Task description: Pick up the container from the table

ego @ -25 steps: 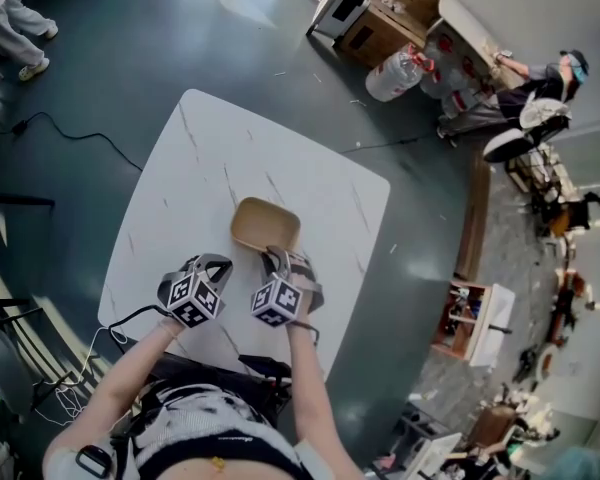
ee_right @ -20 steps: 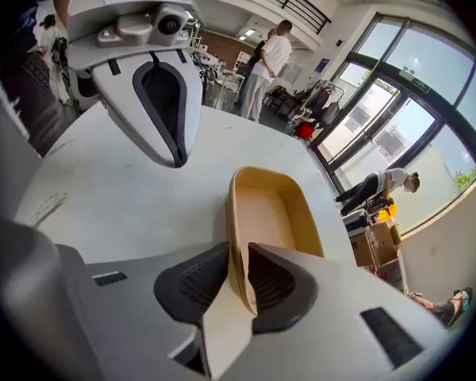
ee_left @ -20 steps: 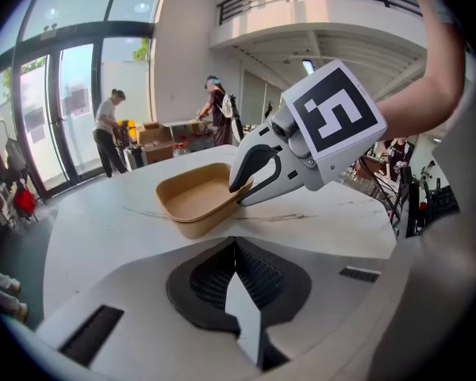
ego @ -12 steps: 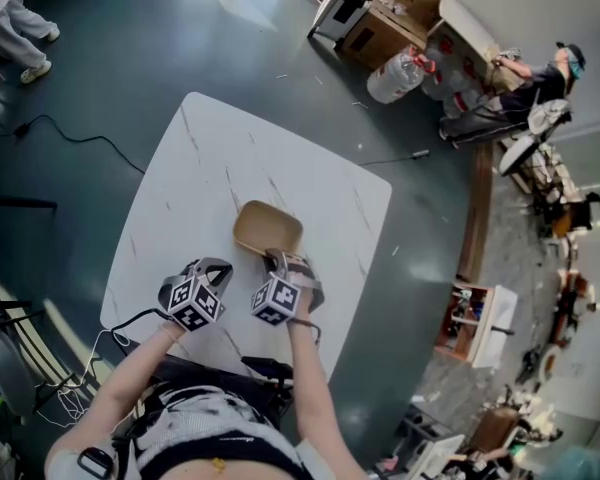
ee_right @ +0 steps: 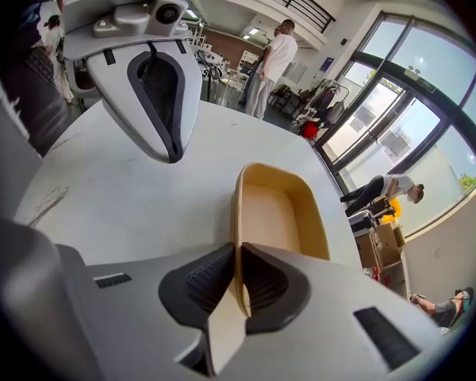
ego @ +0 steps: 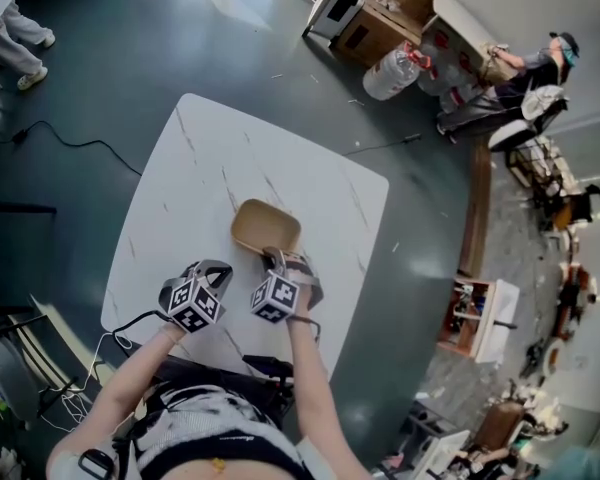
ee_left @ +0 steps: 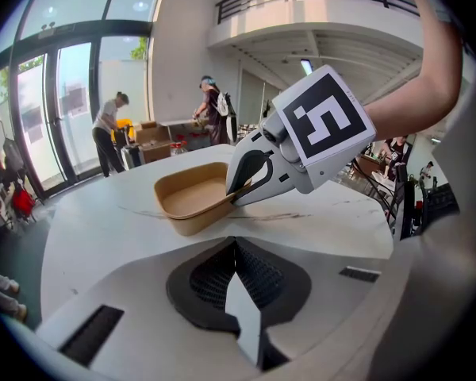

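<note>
Tan container (ego: 265, 226) rim clamped by right gripper (ee_right: 236, 254); left gripper (ee_left: 234, 240) closed on nothing.

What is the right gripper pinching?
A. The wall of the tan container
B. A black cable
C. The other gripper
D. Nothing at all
A: in the right gripper view, the right gripper has its jaws closed on a wall of the tan container, with one pad outside it and one inside.
</note>
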